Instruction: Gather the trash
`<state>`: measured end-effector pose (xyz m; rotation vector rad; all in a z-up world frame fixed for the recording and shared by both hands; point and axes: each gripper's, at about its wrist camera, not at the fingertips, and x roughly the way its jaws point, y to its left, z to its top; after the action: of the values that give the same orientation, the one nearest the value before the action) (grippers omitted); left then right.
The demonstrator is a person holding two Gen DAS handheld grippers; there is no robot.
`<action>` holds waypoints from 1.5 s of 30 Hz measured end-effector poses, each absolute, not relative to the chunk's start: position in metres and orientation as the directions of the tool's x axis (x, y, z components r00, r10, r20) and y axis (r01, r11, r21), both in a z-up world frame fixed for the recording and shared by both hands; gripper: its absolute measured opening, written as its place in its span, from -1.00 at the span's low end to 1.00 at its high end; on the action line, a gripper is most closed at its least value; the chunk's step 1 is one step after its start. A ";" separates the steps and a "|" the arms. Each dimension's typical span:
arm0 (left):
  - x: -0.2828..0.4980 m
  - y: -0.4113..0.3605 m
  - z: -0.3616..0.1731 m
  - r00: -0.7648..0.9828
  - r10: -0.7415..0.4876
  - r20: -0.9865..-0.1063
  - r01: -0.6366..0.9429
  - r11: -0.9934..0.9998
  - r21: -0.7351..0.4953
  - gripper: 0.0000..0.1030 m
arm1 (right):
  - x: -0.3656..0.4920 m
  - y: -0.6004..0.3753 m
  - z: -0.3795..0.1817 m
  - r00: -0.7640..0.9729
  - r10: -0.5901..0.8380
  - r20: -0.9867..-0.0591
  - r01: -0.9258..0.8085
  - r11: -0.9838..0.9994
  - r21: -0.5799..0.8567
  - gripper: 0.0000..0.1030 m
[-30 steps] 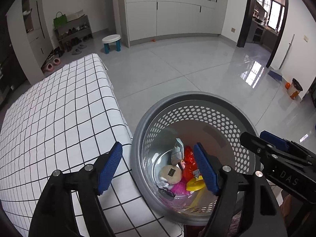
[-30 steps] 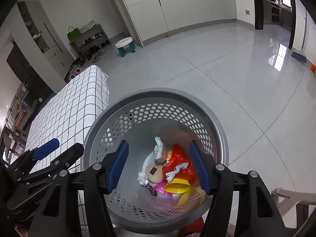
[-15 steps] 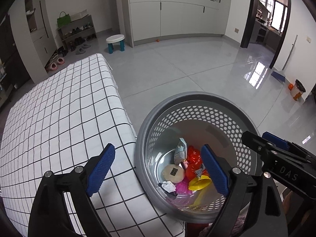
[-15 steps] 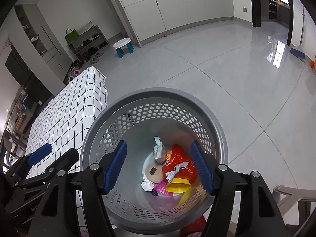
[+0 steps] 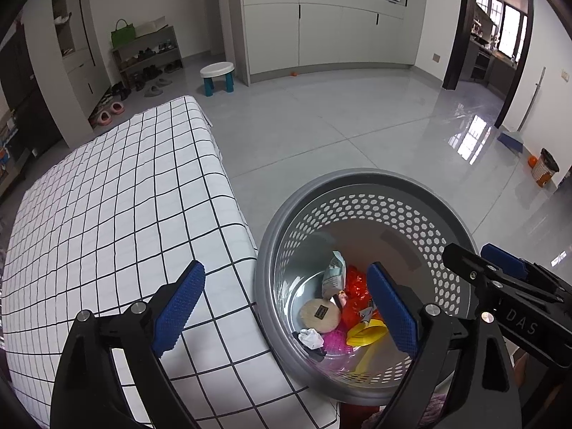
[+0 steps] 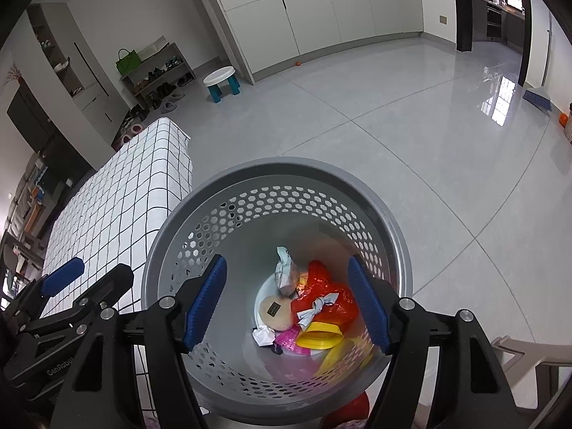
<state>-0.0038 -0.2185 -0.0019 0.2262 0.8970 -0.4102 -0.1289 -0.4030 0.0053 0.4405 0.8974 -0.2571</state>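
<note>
A grey perforated waste basket [image 5: 361, 182] [image 6: 279, 168] stands on the floor beside the table. It holds several pieces of trash: a red wrapper [image 6: 321, 296], a round beige item [image 6: 273, 312], a yellow piece [image 6: 320, 338], a crumpled white paper [image 6: 264, 335] and a pale packet [image 5: 334, 273]. My left gripper [image 5: 286, 311] is open and empty, straddling the table corner and the basket's left rim. My right gripper [image 6: 286, 304] is open and empty, above the basket's mouth.
The table [image 5: 107, 207] with a white black-grid cloth lies to the left. Glossy grey floor [image 5: 339, 125] stretches ahead. A small white-and-teal stool [image 5: 217, 77], a shoe rack [image 5: 148, 59] and grey cabinets [image 5: 321, 35] stand far off. A beige chair [image 6: 529, 354] is at the right.
Both grippers have drawn back and up a little from the basket. The left gripper's jaws have opened wider. A crumpled white paper now lies among the trash in the basket.
</note>
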 end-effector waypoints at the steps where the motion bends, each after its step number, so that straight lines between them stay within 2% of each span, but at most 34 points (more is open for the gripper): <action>1: -0.003 -0.218 -0.002 0.554 -0.250 -0.794 0.437 0.899 0.022 0.75 | -0.129 -0.403 0.005 0.602 -0.033 -0.798 0.395 0.881 0.261 0.31; 45: -0.007 -0.217 0.003 0.579 -0.214 -0.787 0.420 0.905 0.062 0.86 | -0.129 -0.400 0.007 0.609 -0.049 -0.792 0.394 0.885 0.248 0.33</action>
<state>-0.0065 -0.2174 0.0032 0.2541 0.8794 -0.3758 -0.1292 -0.4000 0.0073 0.4252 0.8847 -0.2647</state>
